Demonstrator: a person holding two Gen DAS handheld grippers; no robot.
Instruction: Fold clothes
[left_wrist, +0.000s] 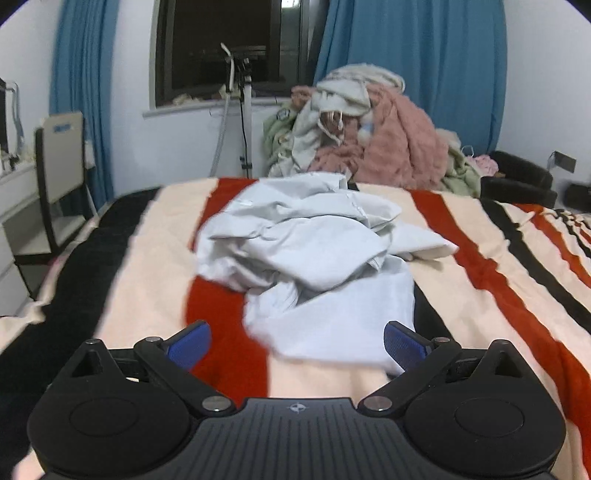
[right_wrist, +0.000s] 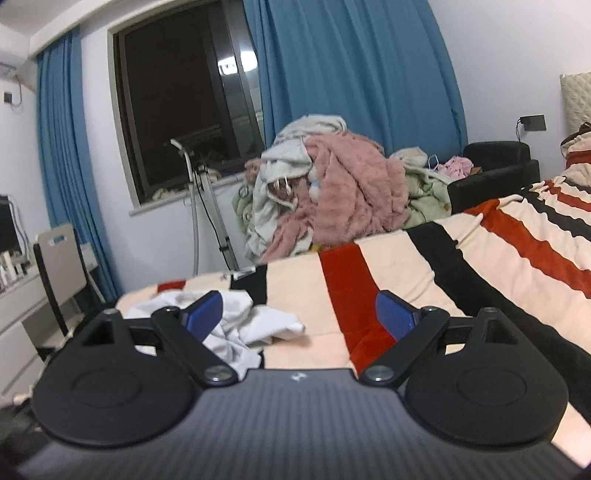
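left wrist view: the crumpled pale shirt (left_wrist: 310, 258) lies dead ahead on the striped blanket (left_wrist: 498, 258), its near hem between the left gripper (left_wrist: 297, 341) fingers — spread wide, empty. the right gripper (right_wrist: 299, 314), also wide, sees it off left — farther.

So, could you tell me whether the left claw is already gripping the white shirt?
No, the left claw is open, empty above the crumpled white shirt.

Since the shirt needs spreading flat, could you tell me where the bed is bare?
Bare striped blanket lies right of the crumpled white shirt, towards the black armchair. A narrower strip runs along the shirt's left. The far edge is crowded by the clothes pile.
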